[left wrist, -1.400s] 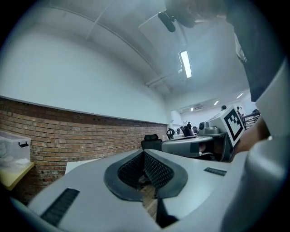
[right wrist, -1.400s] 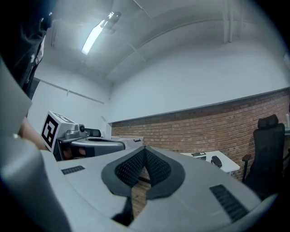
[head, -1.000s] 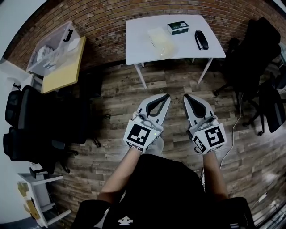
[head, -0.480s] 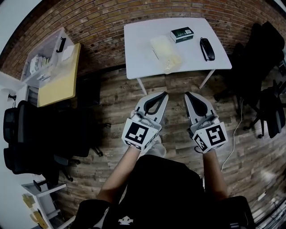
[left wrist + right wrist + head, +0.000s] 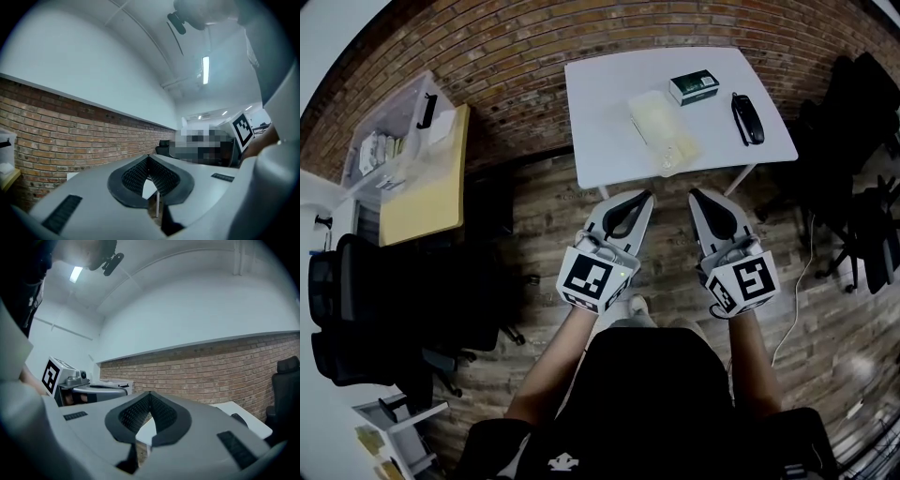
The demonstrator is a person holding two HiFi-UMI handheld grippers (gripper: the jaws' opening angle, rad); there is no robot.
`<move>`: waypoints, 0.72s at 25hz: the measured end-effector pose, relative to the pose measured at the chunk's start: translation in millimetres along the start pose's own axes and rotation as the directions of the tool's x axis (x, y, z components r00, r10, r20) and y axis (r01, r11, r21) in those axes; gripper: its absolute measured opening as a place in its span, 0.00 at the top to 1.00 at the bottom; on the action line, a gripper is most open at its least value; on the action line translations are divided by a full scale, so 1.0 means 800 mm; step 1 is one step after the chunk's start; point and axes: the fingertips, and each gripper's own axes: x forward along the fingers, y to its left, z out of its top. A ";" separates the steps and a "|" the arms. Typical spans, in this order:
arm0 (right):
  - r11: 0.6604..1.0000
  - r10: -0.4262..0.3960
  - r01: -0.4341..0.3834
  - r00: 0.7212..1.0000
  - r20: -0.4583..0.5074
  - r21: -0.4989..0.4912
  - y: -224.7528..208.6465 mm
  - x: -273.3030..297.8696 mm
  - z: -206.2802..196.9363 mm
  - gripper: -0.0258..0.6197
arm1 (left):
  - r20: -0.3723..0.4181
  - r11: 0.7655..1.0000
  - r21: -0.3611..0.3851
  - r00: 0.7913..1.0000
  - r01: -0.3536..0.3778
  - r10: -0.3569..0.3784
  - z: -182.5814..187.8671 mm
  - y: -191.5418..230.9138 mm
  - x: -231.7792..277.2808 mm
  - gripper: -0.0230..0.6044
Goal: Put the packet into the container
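A white table (image 5: 600,103) stands ahead against the brick wall. On it lie a dark green packet (image 5: 693,86), a clear, shallow container (image 5: 662,131) and a black oblong object (image 5: 747,117). My left gripper (image 5: 648,196) and my right gripper (image 5: 694,193) are held side by side over the wooden floor, just short of the table's front edge. Both are shut with nothing between the jaws. In the left gripper view the left gripper (image 5: 148,157) points at the brick wall. In the right gripper view the right gripper (image 5: 150,393) does too, with the table (image 5: 246,414) at the lower right.
A yellow-topped side table (image 5: 422,178) with a clear storage bin (image 5: 389,131) stands at the left. Black office chairs sit at the left (image 5: 366,300) and at the right (image 5: 862,187). A white cable (image 5: 797,300) trails across the floor on the right.
The table has drawn closer and sits lower in the head view. Both grippers have kept the same shut pose side by side.
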 end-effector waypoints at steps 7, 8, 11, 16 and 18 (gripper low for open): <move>1.000 -0.026 0.026 0.999 -0.021 -0.003 -0.005 0.023 0.000 0.95 | 0.015 1.000 -0.014 1.000 0.023 -0.023 -0.001 0.021 0.011 0.95; 1.000 -0.029 0.029 0.999 -0.020 -0.007 -0.008 0.025 0.000 0.95 | 0.017 1.000 -0.018 1.000 0.024 -0.024 -0.003 0.024 0.013 0.95; 0.999 -0.035 0.035 0.999 -0.022 -0.025 -0.019 0.036 -0.002 0.95 | 0.029 0.999 -0.024 0.999 0.022 -0.021 -0.006 0.033 0.025 0.95; 0.999 -0.043 0.043 0.999 -0.016 -0.013 -0.053 0.058 -0.005 0.95 | 0.020 0.999 -0.017 0.999 0.034 -0.034 -0.012 0.047 0.061 0.95; 0.999 -0.045 0.045 0.999 -0.011 -0.008 -0.071 0.070 -0.004 0.95 | 0.009 0.999 -0.018 0.999 0.033 -0.033 -0.015 0.057 0.078 0.95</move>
